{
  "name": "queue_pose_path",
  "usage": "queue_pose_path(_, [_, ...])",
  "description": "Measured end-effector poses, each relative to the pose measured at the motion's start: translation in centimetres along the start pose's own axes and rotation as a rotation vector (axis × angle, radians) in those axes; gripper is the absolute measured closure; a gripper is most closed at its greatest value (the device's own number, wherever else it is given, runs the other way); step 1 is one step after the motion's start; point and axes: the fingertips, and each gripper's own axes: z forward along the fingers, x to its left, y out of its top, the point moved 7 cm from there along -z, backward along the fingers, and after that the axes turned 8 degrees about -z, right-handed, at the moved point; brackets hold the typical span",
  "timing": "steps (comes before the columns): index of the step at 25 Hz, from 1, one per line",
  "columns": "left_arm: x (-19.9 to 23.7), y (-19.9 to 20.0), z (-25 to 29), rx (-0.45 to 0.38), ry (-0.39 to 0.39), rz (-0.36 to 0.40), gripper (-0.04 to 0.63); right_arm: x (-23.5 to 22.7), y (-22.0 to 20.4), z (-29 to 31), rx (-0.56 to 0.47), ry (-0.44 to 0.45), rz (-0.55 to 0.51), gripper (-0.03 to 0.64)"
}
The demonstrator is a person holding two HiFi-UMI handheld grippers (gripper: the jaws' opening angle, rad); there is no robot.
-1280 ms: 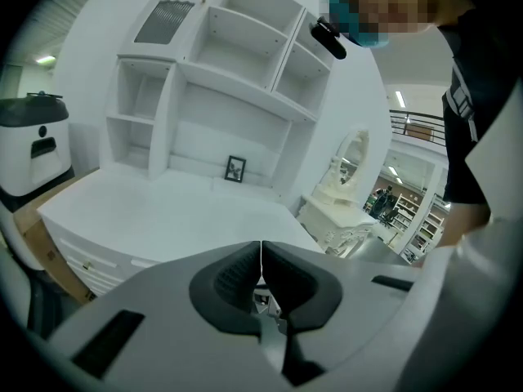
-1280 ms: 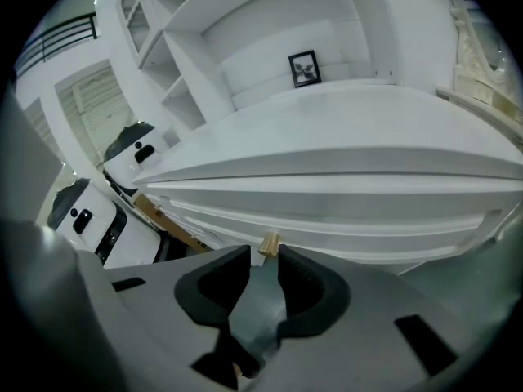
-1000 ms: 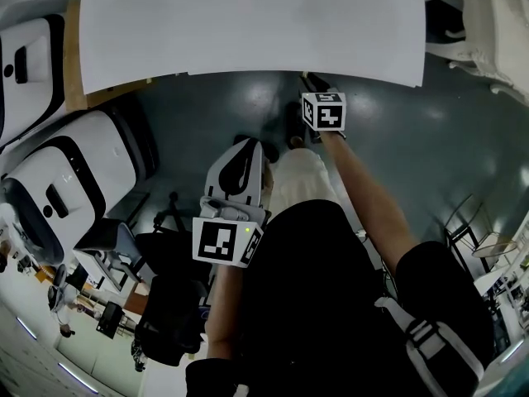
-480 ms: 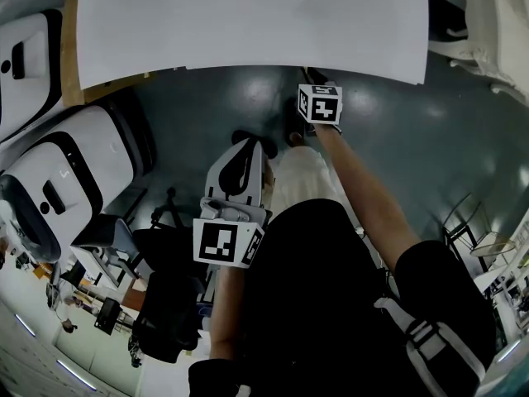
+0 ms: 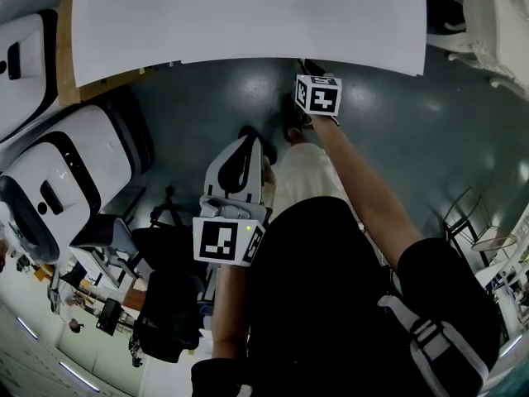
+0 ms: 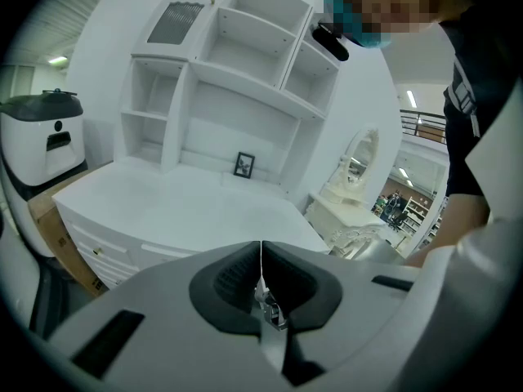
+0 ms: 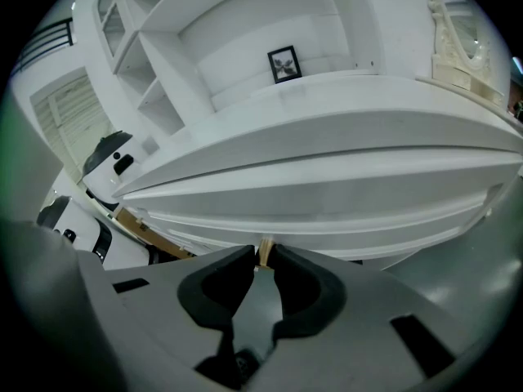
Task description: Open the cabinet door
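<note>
The white cabinet [image 5: 248, 23] fills the top of the head view, and its curved front with drawer lines spans the right gripper view [image 7: 327, 194]. My right gripper [image 7: 262, 256] reaches under the top's edge; its jaws are closing, with a small tan door knob [image 7: 263, 250] between the fingertips and both pads touching it. In the head view its marker cube [image 5: 318, 94] sits at the cabinet's edge and hides the tips. My left gripper [image 6: 261, 260] is held back near the person's body [image 5: 240, 168], shut with nothing between its jaws.
White-and-black machines [image 5: 74, 172] and a cardboard box [image 5: 66, 56] stand left of the cabinet. An ornate white dresser [image 5: 488, 31] is at the right. Dark glossy floor [image 5: 430, 139] lies in front. A small picture frame [image 7: 284, 64] stands on the shelf.
The right gripper's cube has turned slightly at the cabinet's edge. The left gripper has stayed where it was.
</note>
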Motion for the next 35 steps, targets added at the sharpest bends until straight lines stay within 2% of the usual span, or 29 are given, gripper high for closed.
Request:
queue_pose_path(14, [2.5, -1.7, -3.8, -0.001, 0.018, -0.005, 0.572, 1.5, -2.9, -1.5, -0.009, -0.037, 0.041, 0.528])
queue_pose_path(35, [4.0, -4.5, -9.5, -0.003, -0.051, 0.021, 0.572, 4.7, -9.3, -5.0, 0.001, -0.095, 0.082, 0.529])
